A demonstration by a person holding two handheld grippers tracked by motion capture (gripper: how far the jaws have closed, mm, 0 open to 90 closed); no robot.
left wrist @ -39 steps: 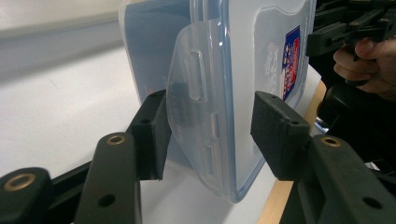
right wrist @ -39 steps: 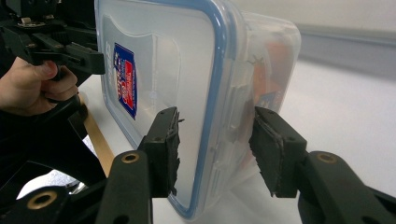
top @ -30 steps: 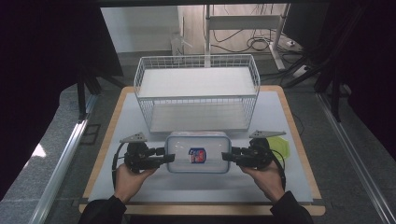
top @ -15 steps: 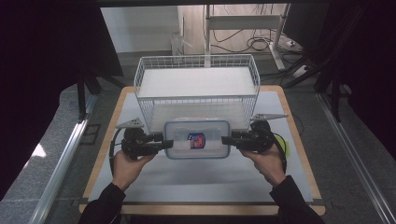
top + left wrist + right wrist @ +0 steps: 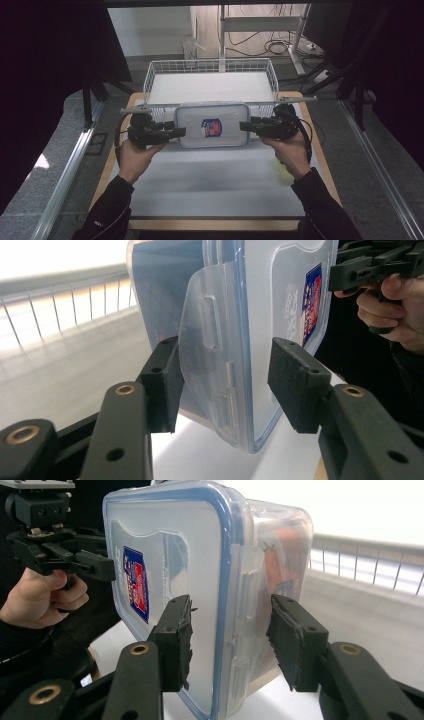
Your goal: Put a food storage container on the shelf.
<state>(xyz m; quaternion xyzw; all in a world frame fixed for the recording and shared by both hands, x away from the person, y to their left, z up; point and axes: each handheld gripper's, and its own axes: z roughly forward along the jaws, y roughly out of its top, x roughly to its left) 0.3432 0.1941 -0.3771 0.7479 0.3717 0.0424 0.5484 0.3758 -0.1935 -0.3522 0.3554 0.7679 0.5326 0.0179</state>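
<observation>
Right now a clear plastic food container [image 5: 213,126] with a blue-rimmed snap lid hangs between the two tongs, carried level above the white counter [image 5: 220,185] and just in front of the near wall of a white wire basket [image 5: 210,67]. From the high view, its far edge overlaps the basket's front rim, though whether the two touch I cannot tell.

The left tongs [image 5: 176,133] come in from the container's left end, held in the person's left hand [image 5: 134,155]. In the left gripper view the jaws straddle that end — one pad under the clear body, the other against the lid side — with the hinged locking flap [image 5: 210,370] hanging loose between them. The lid-side pad looks slightly off the plastic, so the left tongs [image 5: 225,385] are set around the end rather than visibly pressed tight.

The right tongs [image 5: 248,126] meet the opposite end, gripped by the right hand [image 5: 292,152]. In the right gripper view the right tongs [image 5: 232,640] have one pad lying on the lid face and the other on the body wall (something orange shows dimly through the plastic), clamped across the blue rim.

A red-and-blue label [image 5: 210,127] sits at the middle of the lid. A yellow-green object [image 5: 281,167] peeks out on the counter beside the right wrist — too hidden to name.
</observation>
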